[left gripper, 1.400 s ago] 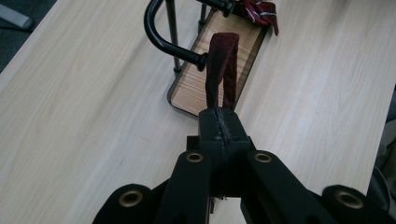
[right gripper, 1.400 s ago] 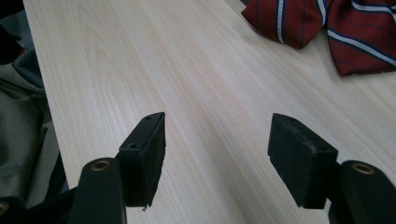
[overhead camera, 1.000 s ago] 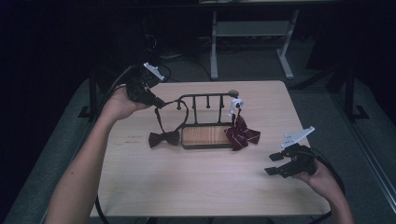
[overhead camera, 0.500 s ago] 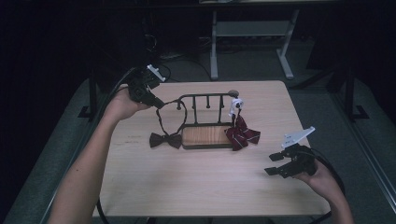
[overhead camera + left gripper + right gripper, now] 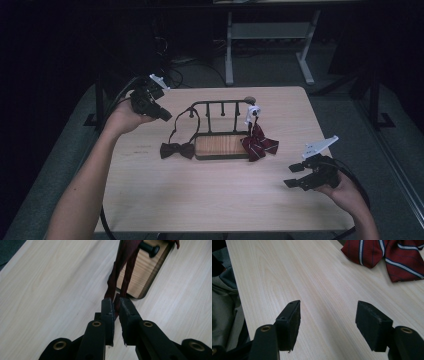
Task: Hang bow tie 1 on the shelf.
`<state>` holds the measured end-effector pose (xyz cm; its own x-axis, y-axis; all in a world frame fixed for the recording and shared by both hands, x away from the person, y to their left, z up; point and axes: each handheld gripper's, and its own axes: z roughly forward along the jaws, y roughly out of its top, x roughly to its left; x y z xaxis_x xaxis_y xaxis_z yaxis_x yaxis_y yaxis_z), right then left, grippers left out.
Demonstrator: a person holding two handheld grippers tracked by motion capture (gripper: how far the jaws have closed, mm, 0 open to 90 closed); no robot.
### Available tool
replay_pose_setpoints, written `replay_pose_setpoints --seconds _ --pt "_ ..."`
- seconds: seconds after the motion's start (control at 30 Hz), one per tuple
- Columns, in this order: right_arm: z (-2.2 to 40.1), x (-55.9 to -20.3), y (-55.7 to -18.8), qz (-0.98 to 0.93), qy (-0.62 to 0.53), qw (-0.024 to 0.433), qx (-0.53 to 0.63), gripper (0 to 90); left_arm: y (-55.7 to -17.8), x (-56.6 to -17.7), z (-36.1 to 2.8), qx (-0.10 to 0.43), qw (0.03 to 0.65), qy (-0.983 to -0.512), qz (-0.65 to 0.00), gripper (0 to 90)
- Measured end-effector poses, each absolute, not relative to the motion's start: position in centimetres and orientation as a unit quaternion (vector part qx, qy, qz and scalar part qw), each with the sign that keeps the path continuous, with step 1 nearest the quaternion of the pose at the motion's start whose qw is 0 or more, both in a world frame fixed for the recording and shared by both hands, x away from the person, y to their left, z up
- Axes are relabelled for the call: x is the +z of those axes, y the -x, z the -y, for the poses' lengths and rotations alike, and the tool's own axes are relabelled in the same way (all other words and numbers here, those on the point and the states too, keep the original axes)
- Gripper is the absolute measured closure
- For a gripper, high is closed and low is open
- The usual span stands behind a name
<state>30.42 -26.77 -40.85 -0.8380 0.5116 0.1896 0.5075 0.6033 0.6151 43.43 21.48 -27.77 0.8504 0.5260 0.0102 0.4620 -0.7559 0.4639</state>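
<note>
Holding low at the desk's (image 5: 210,200) near right corner, my right claw (image 5: 295,176) stands wide apart on nothing. Since a second ago, the dark bow tie (image 5: 177,150) has dropped flat left of the wooden rack base (image 5: 221,146), strap looped over the rail. Farther off, my left claw (image 5: 115,305) has just been opening; whether its pads still pinch the strap I cannot tell.

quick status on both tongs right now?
Left tongs: jaws have just been opening, a narrow gap now, the dark bow tie's strap between them, hanging from the rack.
Right tongs: open, nothing held, over the table.
</note>
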Motion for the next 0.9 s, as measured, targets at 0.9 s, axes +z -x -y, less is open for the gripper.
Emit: replay_pose_setpoints --seconds 0.9 --pt "26.6 -41.0 -30.5 -0.893 -0.293 0.001 0.340 36.1 -39.8 -30.5 -23.8 0.060 0.233 -0.938 -0.248 77.6"
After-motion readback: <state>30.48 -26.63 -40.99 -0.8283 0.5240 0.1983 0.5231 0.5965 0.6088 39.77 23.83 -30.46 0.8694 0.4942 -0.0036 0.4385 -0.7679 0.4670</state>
